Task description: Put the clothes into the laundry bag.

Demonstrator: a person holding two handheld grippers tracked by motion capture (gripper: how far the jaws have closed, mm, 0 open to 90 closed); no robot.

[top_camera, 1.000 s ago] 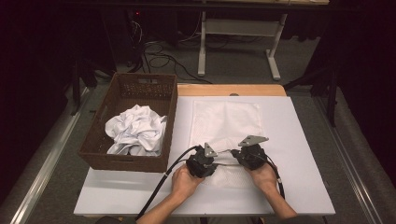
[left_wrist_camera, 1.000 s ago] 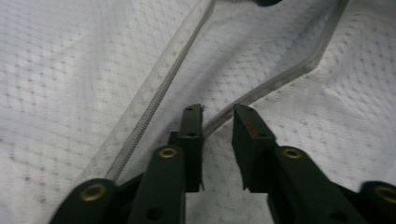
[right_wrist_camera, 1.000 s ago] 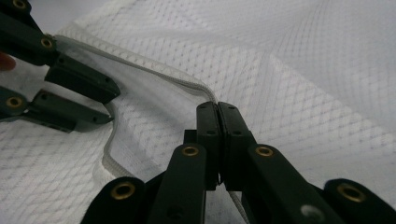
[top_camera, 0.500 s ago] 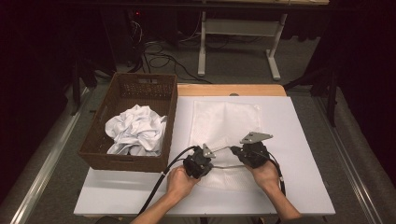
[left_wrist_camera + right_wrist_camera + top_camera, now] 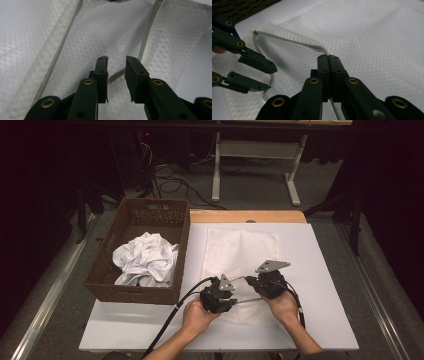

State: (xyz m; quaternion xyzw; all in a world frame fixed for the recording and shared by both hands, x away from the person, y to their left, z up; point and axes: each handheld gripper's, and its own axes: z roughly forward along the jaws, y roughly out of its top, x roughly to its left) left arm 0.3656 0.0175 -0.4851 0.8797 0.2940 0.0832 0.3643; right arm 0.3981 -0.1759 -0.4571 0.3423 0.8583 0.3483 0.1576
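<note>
A white mesh bag (image 5: pixel 240 250) lies flat on the white table (image 5: pixel 325 270). My right gripper (image 5: pixel 328 57) is shut on the bag's corded rim (image 5: pixel 294 38) and holds it lifted off the lower layer. My left gripper (image 5: pixel 116 60) faces it from the left (image 5: pixel 265 75). Its jaws have just been opening and stand a little apart, with nothing pressed between them. A strip of the rim (image 5: pixel 147 32) runs under the gap. In the high view both grippers, left (image 5: pixel 235 296) and right (image 5: pixel 248 281), meet at the bag's near edge.
A brown wicker basket (image 5: pixel 150 205) stands at the table's left and holds crumpled white cloth (image 5: pixel 145 260). Black cables (image 5: pixel 175 312) trail off the near edge. The table's wooden far edge (image 5: pixel 245 216) lies beyond the bag, with a desk frame (image 5: pixel 255 155) on the floor behind.
Both hands have stayed at the bag's near edge. From above no clear shift shows.
</note>
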